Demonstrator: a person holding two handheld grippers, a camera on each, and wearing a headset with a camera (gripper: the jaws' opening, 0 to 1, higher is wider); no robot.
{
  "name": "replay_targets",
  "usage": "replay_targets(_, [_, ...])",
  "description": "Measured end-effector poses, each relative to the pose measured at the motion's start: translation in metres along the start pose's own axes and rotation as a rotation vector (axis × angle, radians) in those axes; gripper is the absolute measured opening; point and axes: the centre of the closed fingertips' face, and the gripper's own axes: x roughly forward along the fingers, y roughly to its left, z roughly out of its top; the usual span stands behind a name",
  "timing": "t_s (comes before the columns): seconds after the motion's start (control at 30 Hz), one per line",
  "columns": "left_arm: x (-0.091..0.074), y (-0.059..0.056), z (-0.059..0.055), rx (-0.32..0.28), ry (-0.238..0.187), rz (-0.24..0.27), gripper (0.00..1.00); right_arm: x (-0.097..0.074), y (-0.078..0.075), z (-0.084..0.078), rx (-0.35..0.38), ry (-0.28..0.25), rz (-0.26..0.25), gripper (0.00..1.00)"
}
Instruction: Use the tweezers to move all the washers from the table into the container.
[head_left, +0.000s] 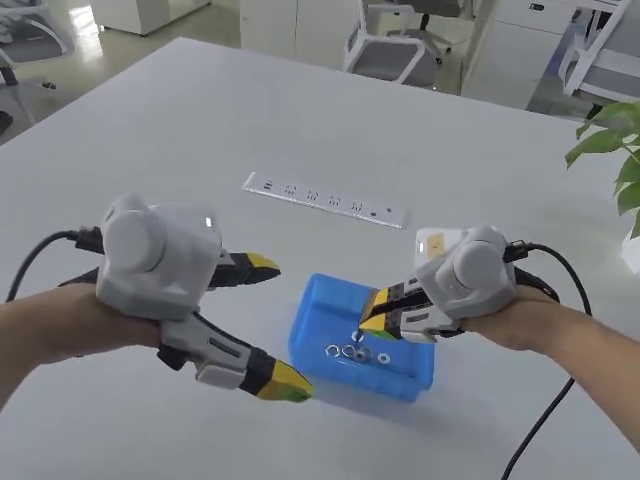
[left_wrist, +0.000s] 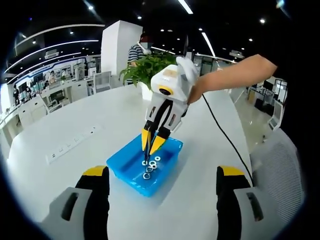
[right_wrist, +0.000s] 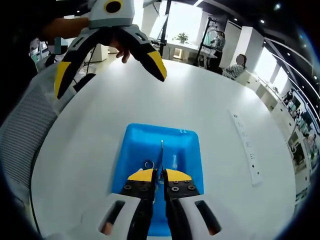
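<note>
Four washers (head_left: 347, 351), one container (head_left: 320, 300) — right claw (right_wrist: 160, 176) gripping tweezers (right_wrist: 161, 152).

A power strip (head_left: 325, 199) lies flat, office chairs (head_left: 390, 45) and a plant (head_left: 612, 140) beyond.

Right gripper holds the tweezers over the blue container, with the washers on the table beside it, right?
No: the head view shows the washers inside the blue container, not on the table. The right gripper does hold the tweezers over it.

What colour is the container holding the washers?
Blue container, clearest in the right gripper view.
</note>
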Motion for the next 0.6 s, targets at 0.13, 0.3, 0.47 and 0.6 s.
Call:
replay_targets(0.13, [0.002,0.006,0.006,0.017,-0.009,0.005,0.88,0.003,0.002,-0.004,0.005,0.005,0.006,0.07])
replay_targets(0.3, [0.007,0.014,0.009,0.05,0.002,0.014,0.76,0.003,0.002,-0.004,0.012,0.0,0.009,0.07])
replay_targets(0.47, [0.015,0.024,0.015,0.08,0.01,0.019,0.58,0.004,0.002,-0.004,0.007,0.002,0.011,0.07])
replay_targets(0.6, [0.023,0.026,0.025,0.098,-0.002,0.0,0.53,0.004,0.002,-0.004,0.001,0.006,0.013,0.07])
